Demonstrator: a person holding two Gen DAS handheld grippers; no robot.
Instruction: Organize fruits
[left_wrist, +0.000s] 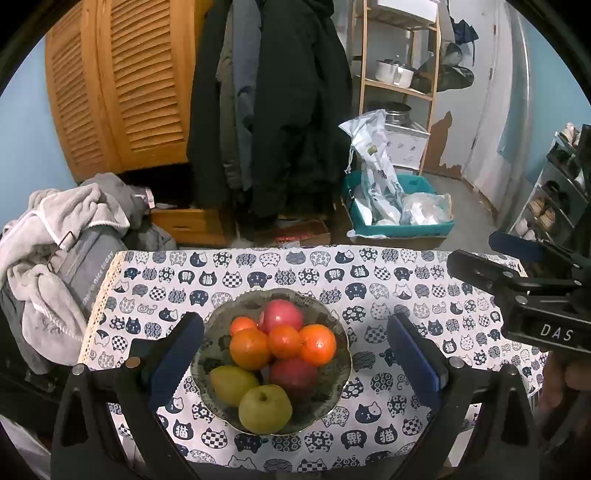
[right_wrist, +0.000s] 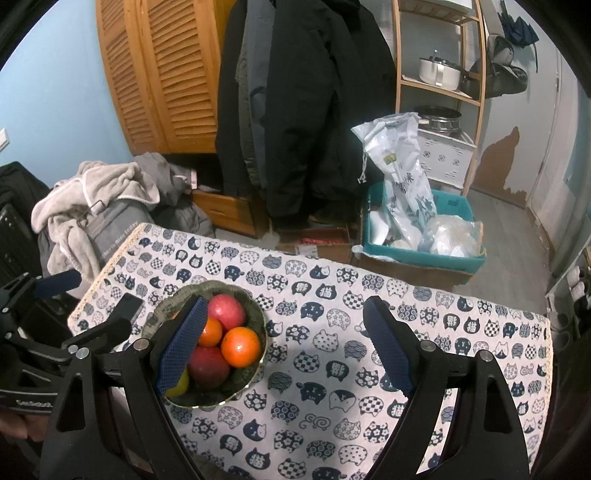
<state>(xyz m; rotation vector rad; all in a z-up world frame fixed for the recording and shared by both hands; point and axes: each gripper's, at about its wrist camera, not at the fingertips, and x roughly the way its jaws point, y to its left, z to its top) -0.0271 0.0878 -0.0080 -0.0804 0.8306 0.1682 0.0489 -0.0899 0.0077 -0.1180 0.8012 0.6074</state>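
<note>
A scalloped glass bowl (left_wrist: 341, 373) stands on the cat-print tablecloth (left_wrist: 369, 288), piled with fruit. In it are several oranges (left_wrist: 250, 349), two red apples (left_wrist: 280, 314), a yellow-green pear (left_wrist: 232, 384) and a green apple (left_wrist: 264, 409). My left gripper (left_wrist: 294, 319) hovers open over the bowl, its blue pads (left_wrist: 176, 358) spread to either side and touching nothing. My right gripper (right_wrist: 285, 302) is open and empty to the right of the bowl (right_wrist: 255, 373). Its left pad (right_wrist: 183, 343) hides part of the fruit, while an orange (right_wrist: 240, 347) and a red apple (right_wrist: 226, 312) stay visible. Each gripper shows in the other's view: right gripper (left_wrist: 476, 249), left gripper (right_wrist: 99, 301).
A dark phone-like slab (right_wrist: 129, 306) lies on the cloth left of the bowl. Beyond the table's far edge stand a teal bin (right_wrist: 424, 254) with plastic bags, hanging coats (left_wrist: 288, 110) and a wooden cabinet. A clothes pile (left_wrist: 55, 251) sits left, a shoe rack (left_wrist: 554, 192) right.
</note>
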